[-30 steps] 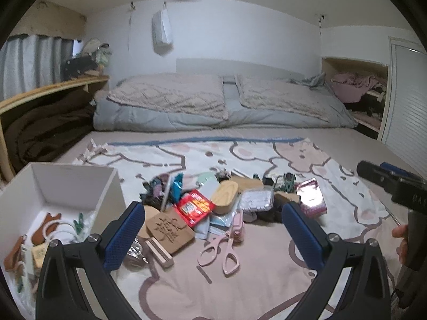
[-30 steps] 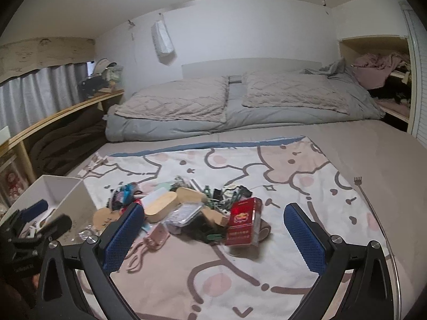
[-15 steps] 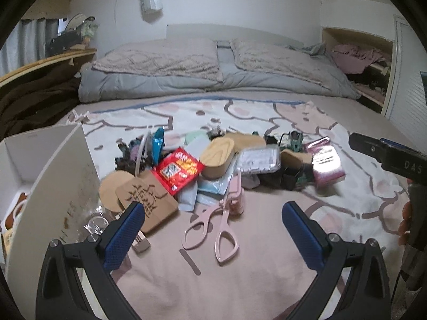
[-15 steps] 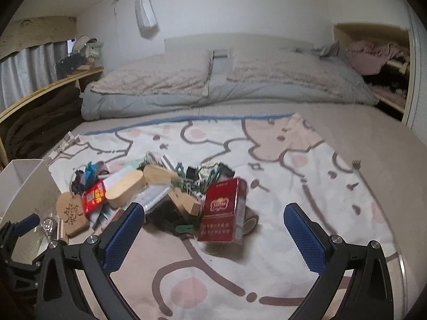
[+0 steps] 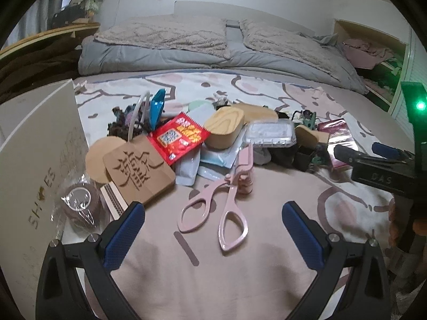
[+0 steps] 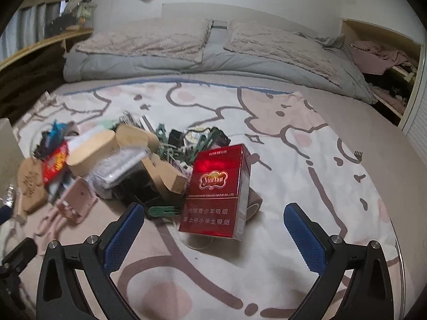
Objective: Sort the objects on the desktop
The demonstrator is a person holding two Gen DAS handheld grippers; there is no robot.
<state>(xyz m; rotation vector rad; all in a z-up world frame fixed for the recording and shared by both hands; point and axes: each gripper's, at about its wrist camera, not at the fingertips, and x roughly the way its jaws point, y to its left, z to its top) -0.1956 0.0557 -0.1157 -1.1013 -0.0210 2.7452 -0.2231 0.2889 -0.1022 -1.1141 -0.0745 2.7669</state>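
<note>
A pile of small objects lies on a cartoon-print blanket (image 5: 267,280). In the left wrist view my left gripper (image 5: 212,229) is open and empty, low over the blanket, with pink scissors (image 5: 226,208) between its fingers. Behind them lie a carved wooden plaque (image 5: 138,169), a red snack packet (image 5: 178,137) and a wooden box (image 5: 224,126). In the right wrist view my right gripper (image 6: 213,229) is open and empty, with a red cigarette pack (image 6: 216,194) standing just ahead between its fingers.
A white shoe box (image 5: 34,165) stands at the left, with a wrapped tape roll (image 5: 80,208) beside it. A clear plastic case (image 5: 271,133) and a shiny pink packet (image 5: 339,136) lie in the pile. Pillows and a grey duvet (image 5: 213,53) lie behind.
Both grippers have moved forward and down toward the pile. The scissors and the cigarette pack now sit closer, between the fingers. Both stay open.
</note>
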